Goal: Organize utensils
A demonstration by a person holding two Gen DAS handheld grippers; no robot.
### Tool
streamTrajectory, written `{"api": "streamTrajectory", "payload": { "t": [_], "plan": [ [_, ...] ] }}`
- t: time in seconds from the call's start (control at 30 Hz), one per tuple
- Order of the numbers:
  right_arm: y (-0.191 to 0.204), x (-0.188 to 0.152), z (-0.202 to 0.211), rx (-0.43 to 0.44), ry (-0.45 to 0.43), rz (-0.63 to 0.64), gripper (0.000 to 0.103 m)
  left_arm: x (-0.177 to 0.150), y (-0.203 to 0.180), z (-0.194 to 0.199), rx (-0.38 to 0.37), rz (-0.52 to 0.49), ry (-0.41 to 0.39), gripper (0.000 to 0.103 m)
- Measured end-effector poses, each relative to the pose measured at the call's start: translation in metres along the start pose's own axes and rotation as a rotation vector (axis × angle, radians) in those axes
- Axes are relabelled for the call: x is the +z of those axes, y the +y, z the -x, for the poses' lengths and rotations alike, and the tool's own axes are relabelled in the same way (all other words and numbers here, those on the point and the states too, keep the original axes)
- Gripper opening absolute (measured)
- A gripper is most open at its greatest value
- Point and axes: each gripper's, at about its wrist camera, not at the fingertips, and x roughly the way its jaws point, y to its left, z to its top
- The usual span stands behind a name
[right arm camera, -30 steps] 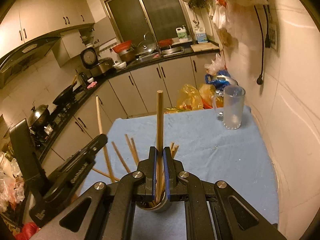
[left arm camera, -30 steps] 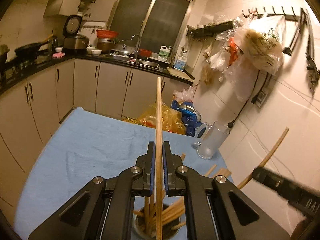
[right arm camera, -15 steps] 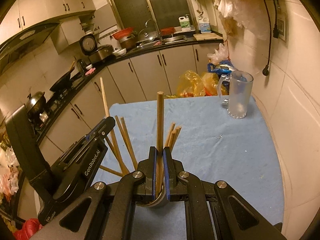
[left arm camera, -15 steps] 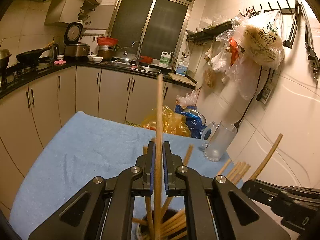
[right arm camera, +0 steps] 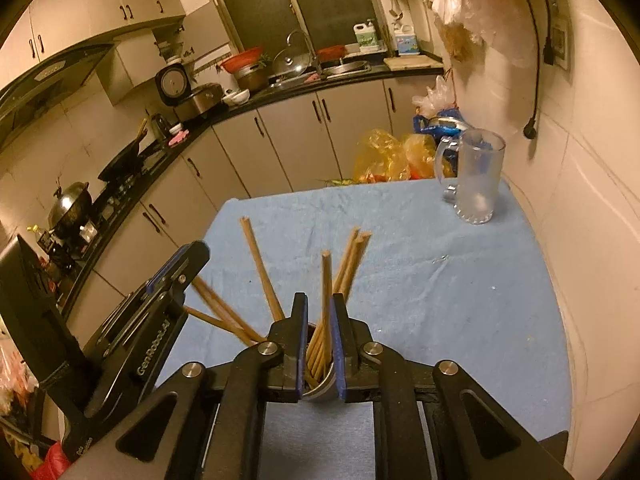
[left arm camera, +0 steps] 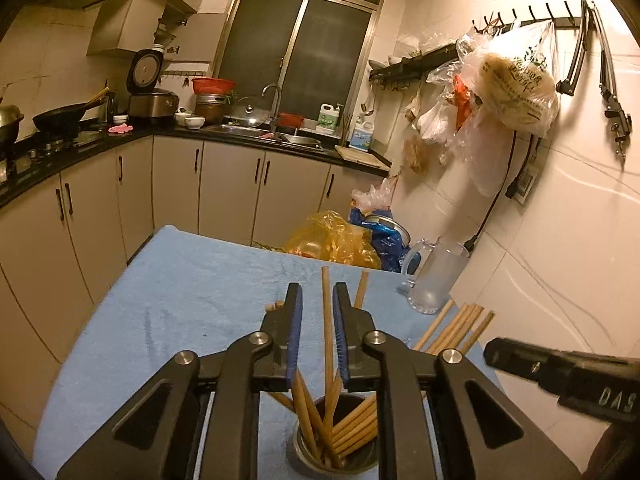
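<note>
Left gripper [left arm camera: 317, 320]: jaws were being opened, a chopstick [left arm camera: 327, 344] stood loose between them.
Right gripper [right arm camera: 320, 328]: jaws were being opened around another chopstick [right arm camera: 326, 304].
Steel holder [left arm camera: 304, 454]: filled with chopsticks.

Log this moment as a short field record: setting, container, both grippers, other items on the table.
setting: kitchen table under a light blue cloth
container: round metal utensil cup holding a bundle of wooden chopsticks
left gripper: jaws opening; one chopstick between them, standing in the cup, pads apart from it
right gripper: jaws opening over the cup; one chopstick between them, no clear grip
other: clear glass mug with handle, upright near the table's far right corner
</note>
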Motion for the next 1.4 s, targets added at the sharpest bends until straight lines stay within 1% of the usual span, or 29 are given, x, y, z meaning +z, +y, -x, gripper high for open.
{"api": "streamTrajectory", "payload": {
  "t": [0.2,0.37,0.5,0.67,0.73,0.83,0.93,0.97,1.03,1.1,1.13,1.23,1.3,1.33,1.4],
  "plan": [
    [-0.004,-0.002,0.019,0.0,-0.019,-0.03,0.015,-0.001,0.004,0.027,0.02,-0.012,-0.001,0.02],
    [-0.003,-0.008,0.024,-0.001,-0.009,-0.045,0.018,-0.007,0.011,0.045,0.059,-0.014,0.004,0.029],
    [0.0,-0.014,0.025,-0.012,-0.006,-0.038,0.02,-0.012,0.021,0.053,0.082,0.007,0.02,0.029],
    [0.003,-0.02,0.023,-0.016,0.01,-0.038,0.02,-0.017,0.026,0.06,0.094,0.006,0.027,0.029],
    [0.004,-0.022,0.024,-0.015,0.013,-0.034,0.021,-0.018,0.026,0.062,0.097,0.005,0.032,0.032],
    [0.005,-0.024,0.025,-0.016,0.013,-0.032,0.025,-0.02,0.026,0.065,0.104,0.006,0.042,0.036],
    [0.005,-0.025,0.026,-0.016,0.013,-0.03,0.03,-0.024,0.027,0.071,0.116,0.009,0.059,0.043],
    [0.005,-0.027,0.027,-0.017,0.014,-0.027,0.033,-0.026,0.027,0.073,0.119,0.011,0.064,0.045],
    [0.005,-0.033,0.03,-0.027,0.015,-0.017,0.038,-0.033,0.028,0.081,0.127,0.016,0.079,0.05],
    [0.004,-0.045,0.033,-0.042,0.024,0.006,0.041,-0.044,0.028,0.094,0.133,0.015,0.101,0.051],
    [0.003,-0.05,0.034,-0.047,0.033,0.015,0.041,-0.051,0.027,0.101,0.138,0.01,0.116,0.052],
    [0.0,-0.072,0.038,-0.056,0.067,0.034,0.042,-0.07,0.027,0.12,0.142,-0.005,0.167,0.059],
    [-0.003,-0.087,0.044,-0.06,0.077,0.045,0.044,-0.085,0.026,0.139,0.153,-0.011,0.19,0.06],
    [-0.004,-0.094,0.047,-0.064,0.082,0.051,0.047,-0.092,0.025,0.148,0.16,-0.025,0.198,0.062],
    [-0.008,-0.108,0.051,-0.071,0.097,0.07,0.047,-0.102,0.023,0.161,0.17,-0.057,0.218,0.066]
  ]
}}
